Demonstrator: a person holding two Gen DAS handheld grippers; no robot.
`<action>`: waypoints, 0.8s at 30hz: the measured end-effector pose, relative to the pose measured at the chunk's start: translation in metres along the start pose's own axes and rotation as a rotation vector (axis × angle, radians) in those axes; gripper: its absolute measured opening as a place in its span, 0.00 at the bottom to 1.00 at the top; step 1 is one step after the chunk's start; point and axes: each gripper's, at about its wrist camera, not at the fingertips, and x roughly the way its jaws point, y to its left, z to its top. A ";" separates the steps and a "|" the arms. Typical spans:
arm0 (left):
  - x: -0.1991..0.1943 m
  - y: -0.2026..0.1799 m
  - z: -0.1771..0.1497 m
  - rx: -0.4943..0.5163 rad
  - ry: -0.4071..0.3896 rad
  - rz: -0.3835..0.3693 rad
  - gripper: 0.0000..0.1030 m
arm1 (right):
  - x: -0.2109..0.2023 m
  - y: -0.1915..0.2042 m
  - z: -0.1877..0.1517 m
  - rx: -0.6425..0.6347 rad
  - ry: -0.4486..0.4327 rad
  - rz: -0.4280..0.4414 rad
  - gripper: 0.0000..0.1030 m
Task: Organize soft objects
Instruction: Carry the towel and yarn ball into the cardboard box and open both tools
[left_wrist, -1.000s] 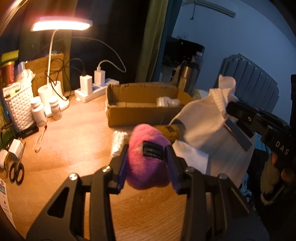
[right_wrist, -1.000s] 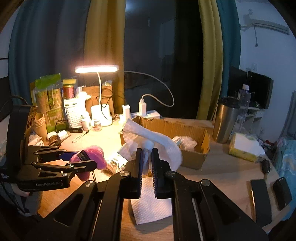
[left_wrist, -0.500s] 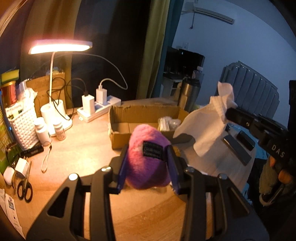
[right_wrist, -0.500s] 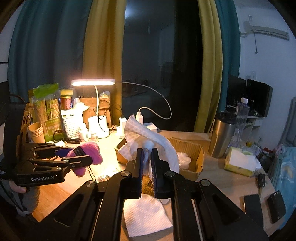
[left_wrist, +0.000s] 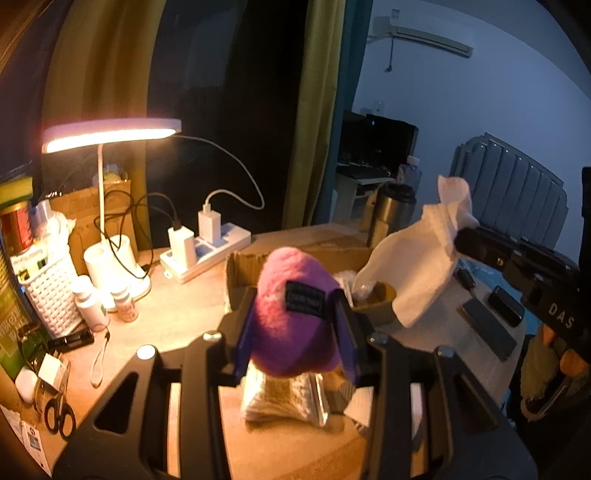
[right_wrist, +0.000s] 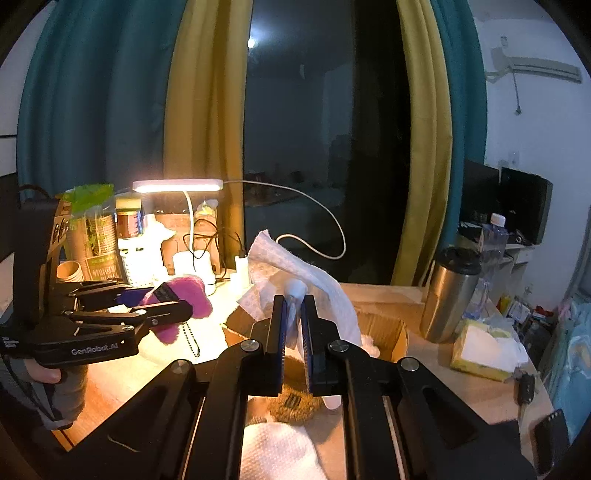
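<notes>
My left gripper (left_wrist: 295, 325) is shut on a fluffy pink-purple plush (left_wrist: 291, 317) with a black label, held above the desk; the right wrist view shows that plush (right_wrist: 184, 302) at the left with a bead chain hanging from it. My right gripper (right_wrist: 294, 314) is shut on a white cloth (right_wrist: 295, 266) that drapes over its fingers; in the left wrist view the same cloth (left_wrist: 417, 266) hangs at the right. An open cardboard box (left_wrist: 295, 258) lies on the desk behind the plush, with something white inside. A silvery packet (left_wrist: 284, 398) lies under the plush.
A lit desk lamp (left_wrist: 110, 133), a power strip (left_wrist: 207, 251), a white basket (left_wrist: 48, 288) and small bottles crowd the left. Scissors (left_wrist: 59, 410) lie near the left edge. A steel tumbler (right_wrist: 447, 291), a tissue pack (right_wrist: 484, 350) and phones (left_wrist: 484, 328) sit at the right.
Both grippers have risen with their loads: the plush and the cloth now hang higher over the desk, and the box sits lower in both views. The silvery packet under the plush has come into sight.
</notes>
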 end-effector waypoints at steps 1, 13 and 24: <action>0.002 0.000 0.002 0.000 -0.002 0.003 0.39 | 0.003 -0.001 0.002 -0.004 -0.001 0.006 0.09; 0.024 0.012 0.023 -0.010 -0.038 0.032 0.39 | 0.031 -0.004 0.021 -0.031 -0.021 0.045 0.09; 0.051 0.021 0.033 -0.018 -0.040 0.022 0.39 | 0.065 -0.001 0.027 -0.035 -0.002 0.089 0.09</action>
